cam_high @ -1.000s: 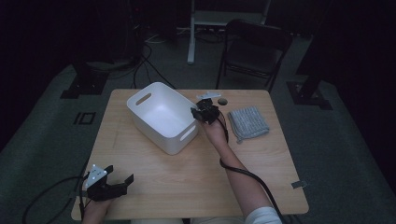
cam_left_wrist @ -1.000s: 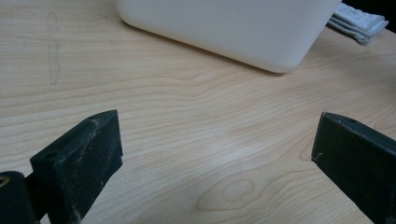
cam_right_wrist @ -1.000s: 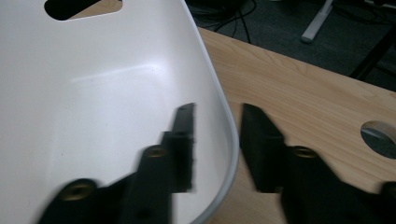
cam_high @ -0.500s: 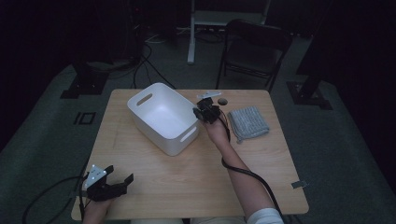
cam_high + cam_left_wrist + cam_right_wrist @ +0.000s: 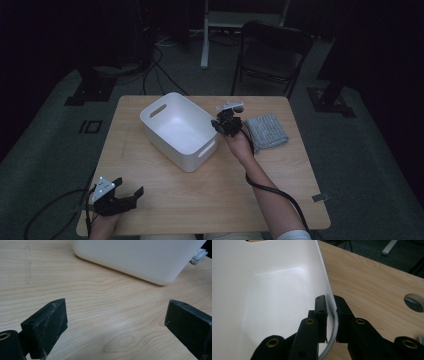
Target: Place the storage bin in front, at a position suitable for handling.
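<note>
Right hand-held gripper — on bin rim

2 black grippers w/ brass-ringed screw holes, scuffed blocky fingers, grey top plate, black cable.

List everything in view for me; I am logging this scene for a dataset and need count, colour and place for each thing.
table: 1, light wood, centre of the room.
bin: 1, white, on the table left of centre, right rim clamped.
cloth: 1, grey, folded, on the table's right side.
chair: 1, black, behind the table.
cables: several, black, on the floor behind the table.
left gripper: 1, black, jaws open, at the table's near left corner.
right gripper: 1, black, jaws closed on the bin's rim.
forearm: 1, reaching from the near edge to the right gripper.
</note>
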A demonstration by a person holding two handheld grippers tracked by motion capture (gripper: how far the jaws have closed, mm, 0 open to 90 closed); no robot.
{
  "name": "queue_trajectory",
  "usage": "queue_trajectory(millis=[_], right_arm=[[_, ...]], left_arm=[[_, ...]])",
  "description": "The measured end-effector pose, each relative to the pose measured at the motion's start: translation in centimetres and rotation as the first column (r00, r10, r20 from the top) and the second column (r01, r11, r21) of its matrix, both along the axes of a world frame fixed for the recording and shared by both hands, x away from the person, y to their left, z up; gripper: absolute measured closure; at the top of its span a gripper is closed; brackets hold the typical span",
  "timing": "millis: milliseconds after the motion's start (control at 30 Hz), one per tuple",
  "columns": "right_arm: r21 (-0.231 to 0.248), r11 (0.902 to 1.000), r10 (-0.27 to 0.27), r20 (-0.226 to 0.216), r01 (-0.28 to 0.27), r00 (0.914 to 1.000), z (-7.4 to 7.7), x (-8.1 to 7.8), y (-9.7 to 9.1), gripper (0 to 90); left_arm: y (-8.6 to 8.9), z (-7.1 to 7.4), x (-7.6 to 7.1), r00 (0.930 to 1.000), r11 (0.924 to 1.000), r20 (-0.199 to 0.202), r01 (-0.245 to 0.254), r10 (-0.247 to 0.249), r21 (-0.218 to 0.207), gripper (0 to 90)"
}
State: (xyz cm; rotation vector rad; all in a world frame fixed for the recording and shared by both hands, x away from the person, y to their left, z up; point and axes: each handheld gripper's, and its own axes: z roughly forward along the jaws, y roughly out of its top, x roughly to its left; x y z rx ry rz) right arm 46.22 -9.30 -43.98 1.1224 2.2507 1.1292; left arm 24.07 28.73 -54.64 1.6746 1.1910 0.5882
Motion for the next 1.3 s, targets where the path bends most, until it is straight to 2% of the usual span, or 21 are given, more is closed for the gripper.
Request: queue_trajectory(millis=[367, 633, 1300], right_arm=[[-0.003, 0.9989, 0.046, -0.010, -0.047, 0.9989, 0.0, -1.8, -1.8, 82.6], [-0.003, 0.9976, 0.069, -0.014, -0.069, 0.9975, 0.0, -2.8, -2.9, 82.6], [-0.002, 0.9922, 0.124, -0.023, -0.125, 0.9920, -0.2, -6.0, -5.5, 82.6]], left_arm=[[-0.2, -0.1, 0.1, 1.0000, 1.0000, -0.006, 0.003, -0.003, 0.006, 4.5], [-0.4, -0.1, 0.0, 0.9999, 0.9999, -0.003, 0.014, -0.014, -0.003, 4.4], [-0.9, -0.1, -0.1, 0.9997, 0.9997, -0.006, 0.023, -0.023, 0.010, 4.5]])
